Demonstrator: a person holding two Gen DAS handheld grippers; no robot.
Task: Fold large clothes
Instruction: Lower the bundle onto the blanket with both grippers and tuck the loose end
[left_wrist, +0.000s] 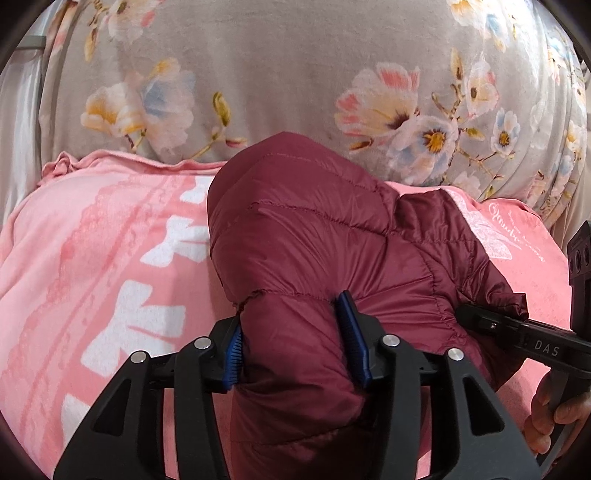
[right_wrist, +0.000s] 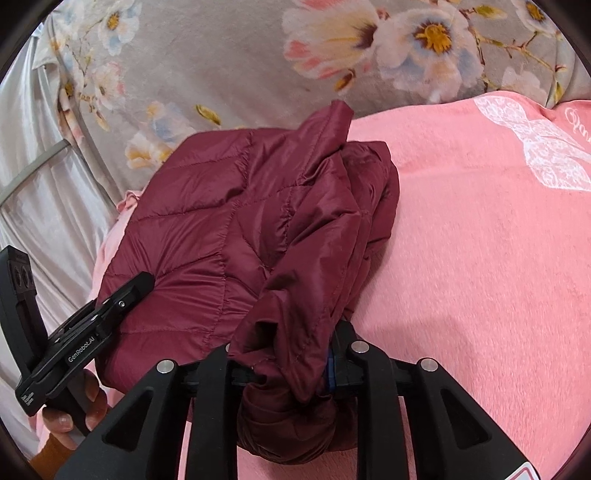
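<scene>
A maroon quilted puffer jacket lies bunched and partly folded on a pink blanket. My left gripper is shut on a thick puffy fold of the jacket, with the blue pads pressing either side. My right gripper is shut on a bunched edge of the same jacket; its fingertips are hidden under the fabric. Each gripper shows in the other's view: the right one at the right edge, the left one at the lower left.
The pink blanket has white lace prints. Behind it lies a grey floral duvet. A silvery curtain or sheet hangs at the left. The person's hands show at the frame edges.
</scene>
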